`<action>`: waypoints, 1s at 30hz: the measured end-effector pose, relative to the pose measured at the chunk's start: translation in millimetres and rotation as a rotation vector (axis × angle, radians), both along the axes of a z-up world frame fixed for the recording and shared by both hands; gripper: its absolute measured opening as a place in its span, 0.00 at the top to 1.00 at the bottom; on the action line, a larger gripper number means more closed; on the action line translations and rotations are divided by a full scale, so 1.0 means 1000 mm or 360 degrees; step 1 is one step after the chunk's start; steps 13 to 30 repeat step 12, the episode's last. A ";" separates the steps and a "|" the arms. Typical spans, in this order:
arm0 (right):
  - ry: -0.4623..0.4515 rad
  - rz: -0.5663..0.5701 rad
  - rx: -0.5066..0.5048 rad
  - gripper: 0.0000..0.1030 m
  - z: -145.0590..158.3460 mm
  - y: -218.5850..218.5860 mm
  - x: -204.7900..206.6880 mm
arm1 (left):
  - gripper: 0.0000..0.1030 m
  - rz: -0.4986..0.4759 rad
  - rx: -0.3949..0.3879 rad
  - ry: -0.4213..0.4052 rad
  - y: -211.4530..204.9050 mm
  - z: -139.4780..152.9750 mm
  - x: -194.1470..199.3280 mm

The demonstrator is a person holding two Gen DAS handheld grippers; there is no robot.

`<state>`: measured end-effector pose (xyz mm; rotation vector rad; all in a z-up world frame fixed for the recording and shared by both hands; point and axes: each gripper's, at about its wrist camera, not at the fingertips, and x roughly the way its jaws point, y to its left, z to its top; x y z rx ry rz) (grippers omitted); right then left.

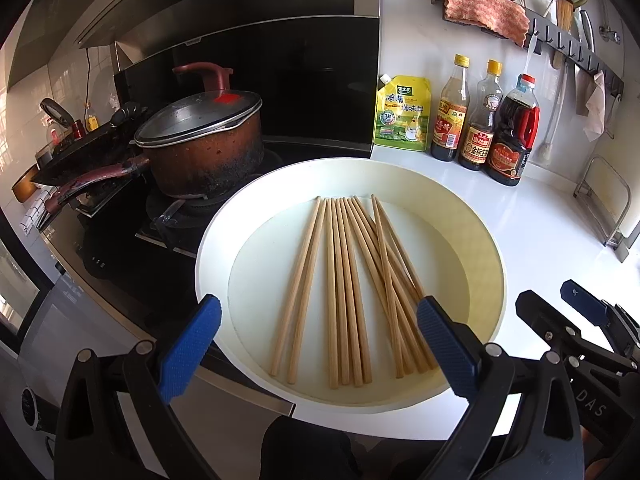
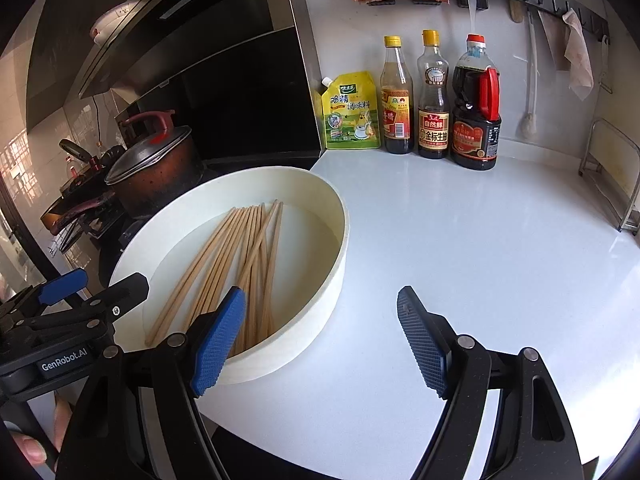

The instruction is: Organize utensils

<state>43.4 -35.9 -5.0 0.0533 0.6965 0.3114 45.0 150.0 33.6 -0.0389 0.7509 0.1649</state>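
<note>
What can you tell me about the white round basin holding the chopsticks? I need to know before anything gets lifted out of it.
The white round plastic-looking basin is wide and shallow, with upright walls and a flat cream floor. It sits upright on the white countertop, its left edge beside the black stove. A loose fan of light wooden chopsticks lies flat on its floor, a few crossing. Neither gripper touches it.

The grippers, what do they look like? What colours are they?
Both are black frames with two long fingers. Each finger carries a blue pad with a bumpy, dotted texture, and round silver pins sit at the joints. The left gripper shows white "DAS" lettering on its frame; from the right gripper, a white "GenRobot.AI" label shows on the other one. No sleeves or cables are visible.
</note>
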 end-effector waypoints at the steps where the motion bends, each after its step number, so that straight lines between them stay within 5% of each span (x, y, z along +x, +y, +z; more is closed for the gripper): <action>1: 0.0001 0.0000 -0.0001 0.27 0.000 0.000 0.000 | 0.06 -0.0005 -0.0007 0.0001 0.000 0.000 0.000; 30: 0.0006 -0.0007 -0.0001 0.27 -0.001 -0.003 0.001 | 0.06 0.0000 0.0001 0.0016 -0.002 -0.002 0.003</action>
